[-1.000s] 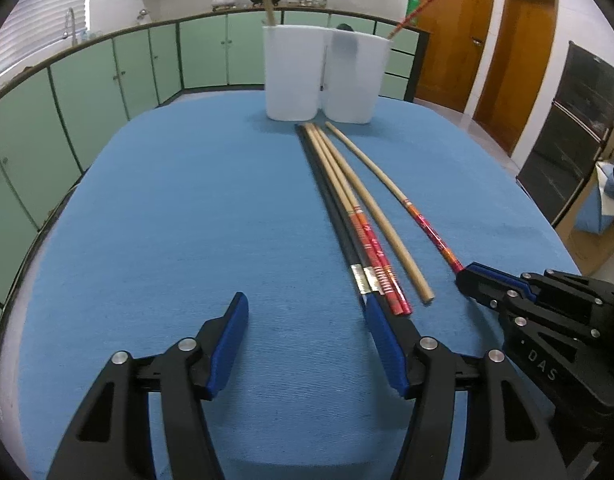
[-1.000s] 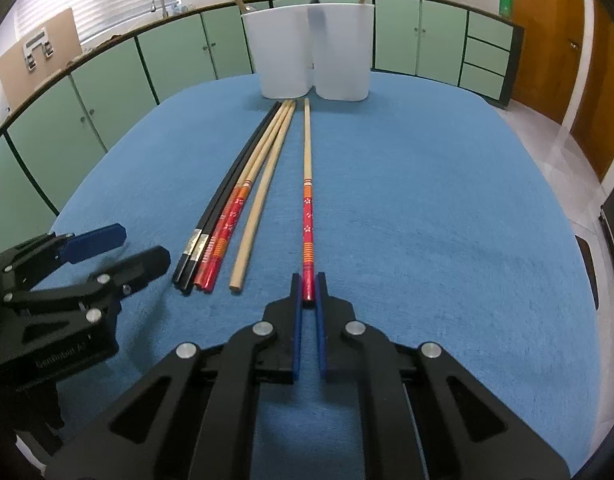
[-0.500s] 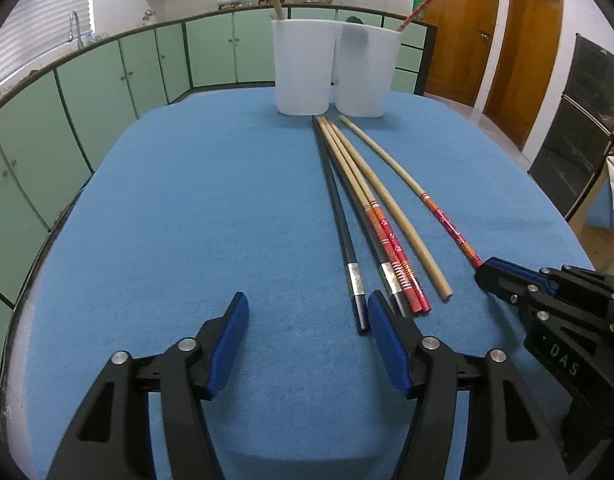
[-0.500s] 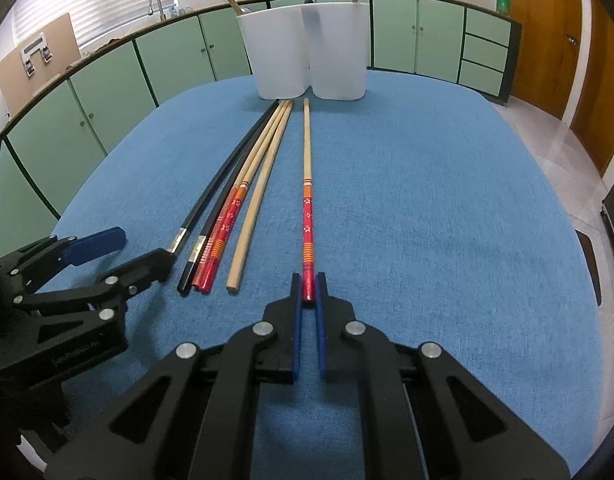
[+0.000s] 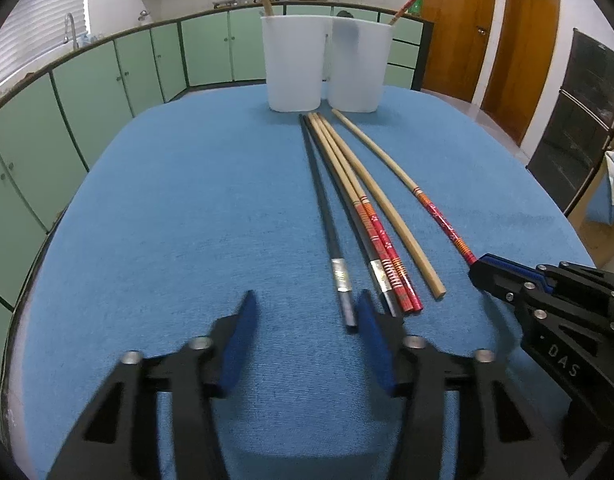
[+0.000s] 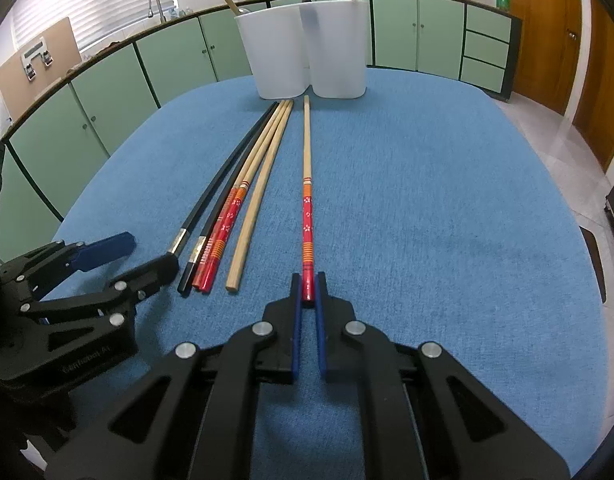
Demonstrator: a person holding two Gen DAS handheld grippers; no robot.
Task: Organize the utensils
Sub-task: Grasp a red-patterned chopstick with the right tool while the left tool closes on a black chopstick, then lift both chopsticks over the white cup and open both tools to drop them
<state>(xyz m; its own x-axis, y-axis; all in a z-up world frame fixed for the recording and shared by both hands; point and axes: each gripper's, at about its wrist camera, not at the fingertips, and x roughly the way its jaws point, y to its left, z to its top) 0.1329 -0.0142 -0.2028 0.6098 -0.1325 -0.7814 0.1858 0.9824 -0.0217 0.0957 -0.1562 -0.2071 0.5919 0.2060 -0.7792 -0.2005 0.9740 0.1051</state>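
Left gripper (image 5: 303, 312) is closing, its jaws astride the black chopstick (image 5: 322, 208) end; centre it first. Right gripper (image 6: 307, 292) pinches the red-patterned chopstick (image 6: 307, 208): lift it level toward the white holder (image 6: 303, 48)

Right tool (image 6: 307, 296) clamped on red-ended chopstick (image 6: 307, 200).

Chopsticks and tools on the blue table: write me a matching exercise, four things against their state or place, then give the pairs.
Things:
1. right tool
2. left tool
3. plain wooden chopstick
4. left white cup

States:
A. jaws closing around the end of a black chopstick
B. lies free on the blue tablecloth
C. shut on the lone red-ended chopstick
D. stands upright with a wooden stick in it

Pairs: 1-C, 2-A, 3-B, 4-D
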